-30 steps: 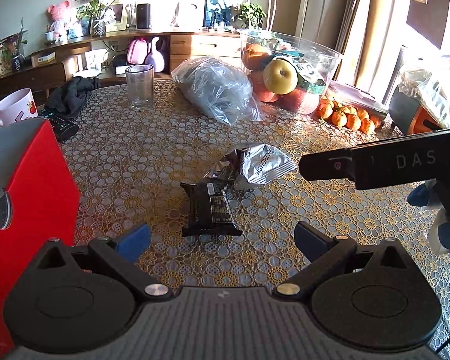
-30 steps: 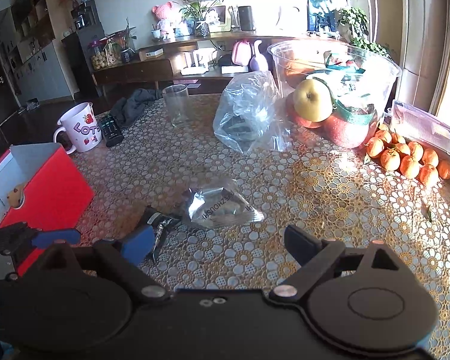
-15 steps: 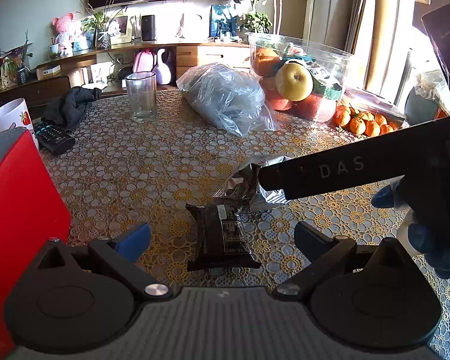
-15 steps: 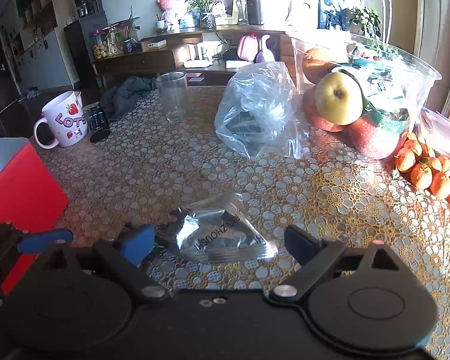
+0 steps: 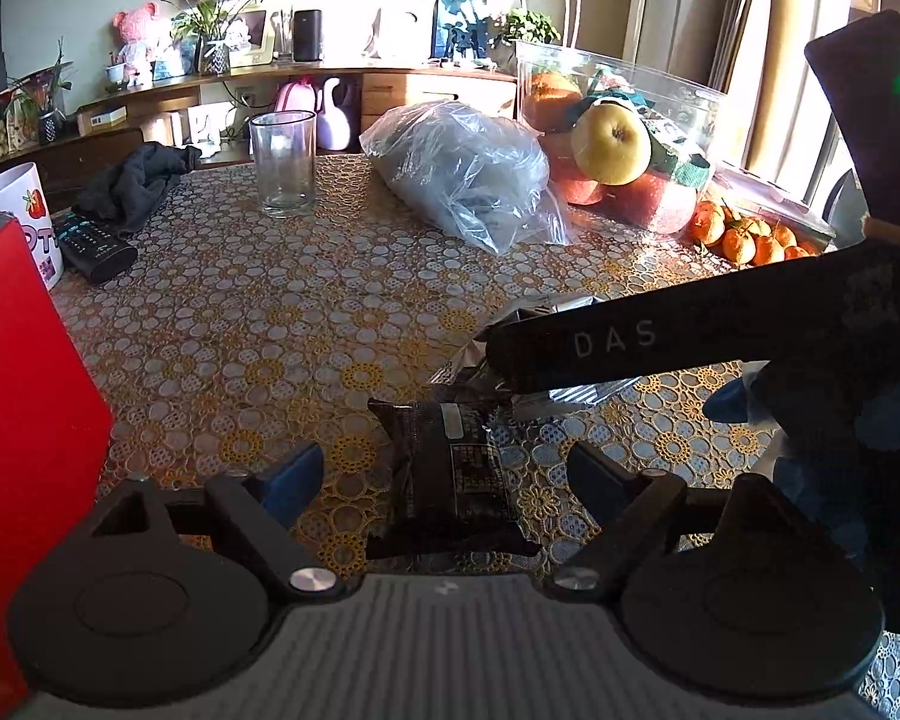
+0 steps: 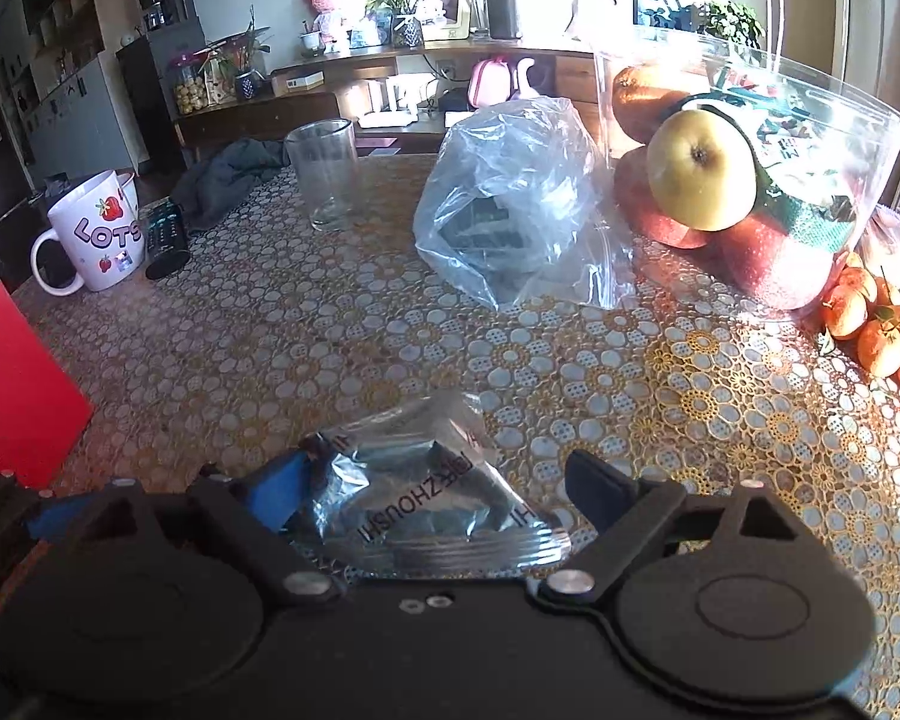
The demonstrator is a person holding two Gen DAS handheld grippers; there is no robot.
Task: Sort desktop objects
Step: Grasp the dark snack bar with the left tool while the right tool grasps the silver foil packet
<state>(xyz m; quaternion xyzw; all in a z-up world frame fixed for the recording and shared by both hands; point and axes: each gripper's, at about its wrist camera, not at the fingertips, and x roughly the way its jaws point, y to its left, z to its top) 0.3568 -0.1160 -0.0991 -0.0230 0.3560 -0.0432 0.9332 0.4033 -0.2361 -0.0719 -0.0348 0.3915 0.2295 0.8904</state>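
A black snack packet (image 5: 450, 474) lies on the patterned tablecloth between the open fingers of my left gripper (image 5: 444, 474). A silver foil packet (image 6: 426, 504) lies between the open fingers of my right gripper (image 6: 432, 480); in the left wrist view the foil packet (image 5: 546, 312) is mostly hidden behind the right gripper's black body (image 5: 690, 336). Neither gripper has closed on its packet. A red box (image 5: 24, 432) stands at the left, also in the right wrist view (image 6: 18, 384).
A clear plastic bag (image 6: 510, 210), a drinking glass (image 6: 324, 174), a clear bowl of fruit (image 6: 750, 180), small oranges (image 6: 876, 324), a white mug (image 6: 96, 240), a remote control (image 5: 93, 243) and a dark cloth (image 5: 138, 180) sit farther back on the table.
Both grippers have moved forward and down. The black packet now lies between the left fingers and the foil packet between the right fingers. Both stay open.
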